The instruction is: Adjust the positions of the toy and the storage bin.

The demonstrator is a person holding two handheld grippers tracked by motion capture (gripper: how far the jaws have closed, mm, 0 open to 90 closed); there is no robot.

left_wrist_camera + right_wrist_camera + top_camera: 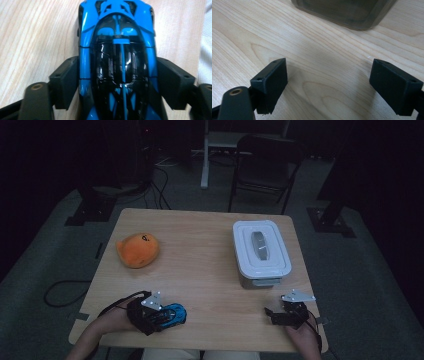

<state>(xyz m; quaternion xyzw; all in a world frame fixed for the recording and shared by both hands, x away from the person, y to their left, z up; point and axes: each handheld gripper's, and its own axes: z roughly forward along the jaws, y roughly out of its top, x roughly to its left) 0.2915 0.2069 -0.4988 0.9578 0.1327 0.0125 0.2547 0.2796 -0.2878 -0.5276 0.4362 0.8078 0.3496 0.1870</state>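
Observation:
A blue and black toy car (pixel 117 37) lies on the wooden table (pixel 205 270) near its front left. My left gripper (pixel 167 316) straddles the car (pixel 176 312) from the rear, and in the left gripper view (pixel 117 80) both black pads sit flush against the car's sides. At the front right, my right gripper (pixel 272 316) rests low over the table. Seen in the right gripper view, it (pixel 335 82) stands open with bare wood between its jaws, pointing toward a white lidded box (pixel 261 251), whose near corner (pixel 344 12) is just ahead.
An orange plush toy (pixel 137 250) lies at the table's left middle. A folding chair (pixel 265 160) stands on the dark floor behind the table, and cables trail off to the left.

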